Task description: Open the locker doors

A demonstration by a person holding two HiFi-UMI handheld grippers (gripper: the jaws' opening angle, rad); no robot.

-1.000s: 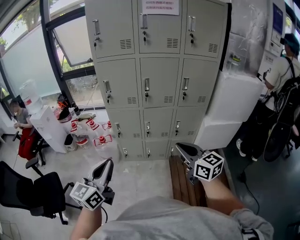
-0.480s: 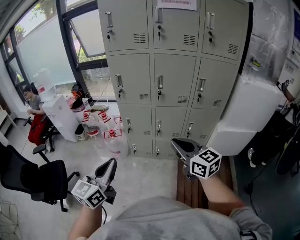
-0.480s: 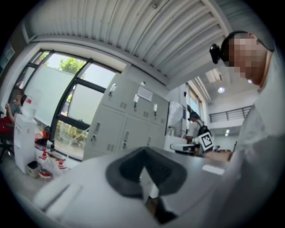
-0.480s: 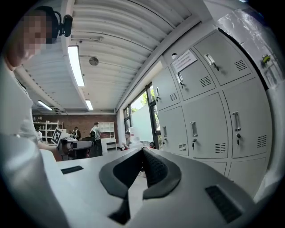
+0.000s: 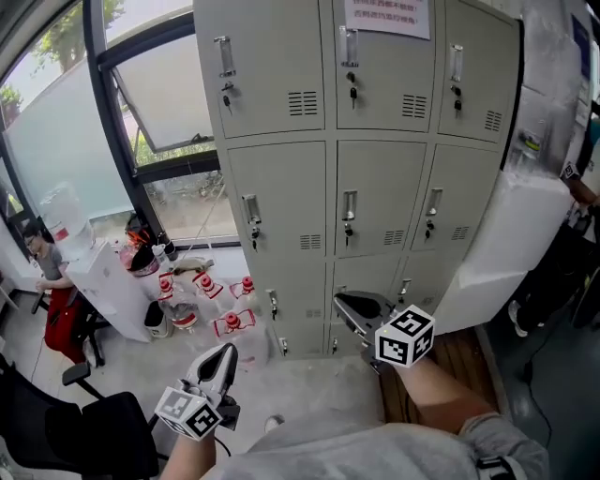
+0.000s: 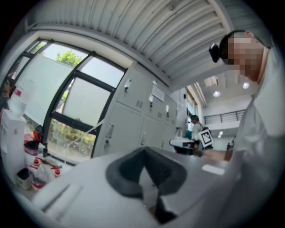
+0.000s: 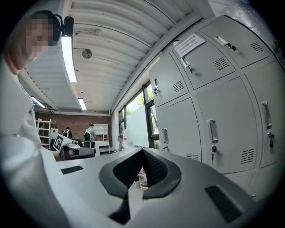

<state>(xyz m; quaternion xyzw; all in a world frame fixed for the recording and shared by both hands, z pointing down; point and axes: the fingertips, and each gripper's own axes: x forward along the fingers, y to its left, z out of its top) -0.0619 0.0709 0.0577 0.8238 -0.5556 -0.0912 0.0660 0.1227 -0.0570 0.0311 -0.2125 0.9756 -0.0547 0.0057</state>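
My right claw [image 5: 342,302] is pinched shut on nothing, with the grey locker doors [image 5: 380,202] just ahead of it, all closed. My left claw [image 5: 225,354], also shut and empty, sits farther back from them.

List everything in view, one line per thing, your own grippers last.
grey metal locker bank: one, grey, centre, three columns of doors, all shut
white paper notice: one, white, top middle door
dark-framed window: one, left of the lockers
white water dispenser: one, white, far left
seated person: one, light top, beside the dispenser
clear plastic bottles with red labels: several, floor below the window
black office chair: one, black, bottom left
brown wooden slatted bench: one, brown, lower right
white plastic-wrapped block: one, white, at the lockers' right side
left gripper: grey, jaws together, empty
right gripper: grey, jaws together, empty
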